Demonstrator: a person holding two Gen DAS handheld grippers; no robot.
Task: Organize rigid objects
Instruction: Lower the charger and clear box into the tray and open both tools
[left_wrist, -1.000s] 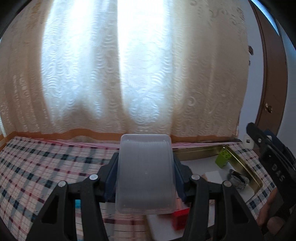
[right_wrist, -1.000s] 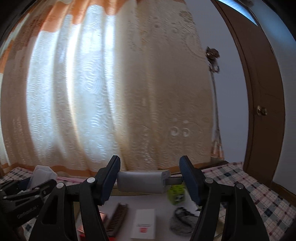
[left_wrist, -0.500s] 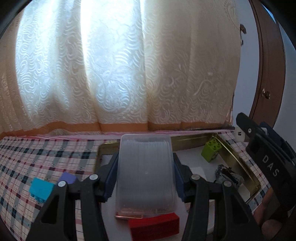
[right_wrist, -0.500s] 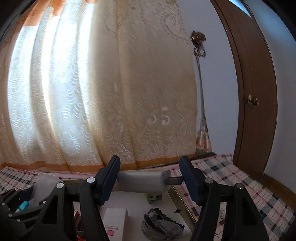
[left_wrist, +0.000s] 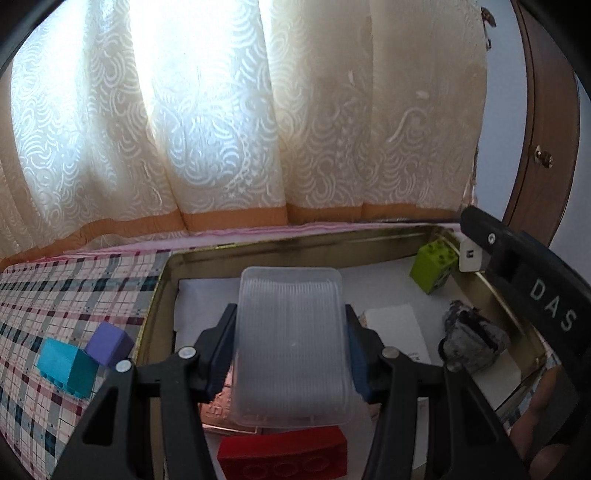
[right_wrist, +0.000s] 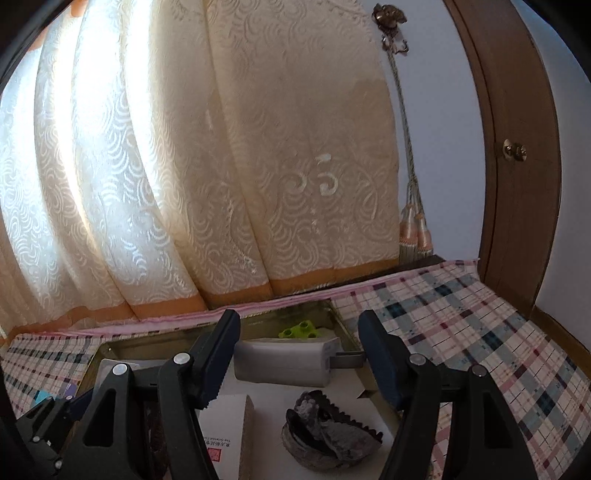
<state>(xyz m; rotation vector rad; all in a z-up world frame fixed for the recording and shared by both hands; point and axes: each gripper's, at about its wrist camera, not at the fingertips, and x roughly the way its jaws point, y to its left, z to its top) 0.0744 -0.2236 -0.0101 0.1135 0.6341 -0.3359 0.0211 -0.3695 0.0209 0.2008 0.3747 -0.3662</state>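
Observation:
My left gripper (left_wrist: 290, 354) is shut on a clear ribbed plastic box (left_wrist: 290, 343) and holds it above the gold metal tray (left_wrist: 258, 251). My right gripper (right_wrist: 299, 358) is shut on a white charger block (right_wrist: 282, 362) with a grey plug end, held over the same tray (right_wrist: 147, 343). In the tray lie a green brick (left_wrist: 432, 267), a dark shell (left_wrist: 471, 343), a white card box (left_wrist: 397, 328), a red brick (left_wrist: 282, 458) and a copper-coloured flat piece (left_wrist: 216, 404). The right gripper shows at the right edge of the left wrist view (left_wrist: 532, 291).
A teal block (left_wrist: 64, 365) and a purple block (left_wrist: 109, 341) sit on the checked tablecloth (left_wrist: 55, 295) left of the tray. A curtain (left_wrist: 240, 129) hangs behind the table. A brown door (right_wrist: 517, 147) stands at the right.
Both grippers have tilted down and moved closer over the tray. The tray contents and the blocks on the cloth have come into view. Both grips are unchanged.

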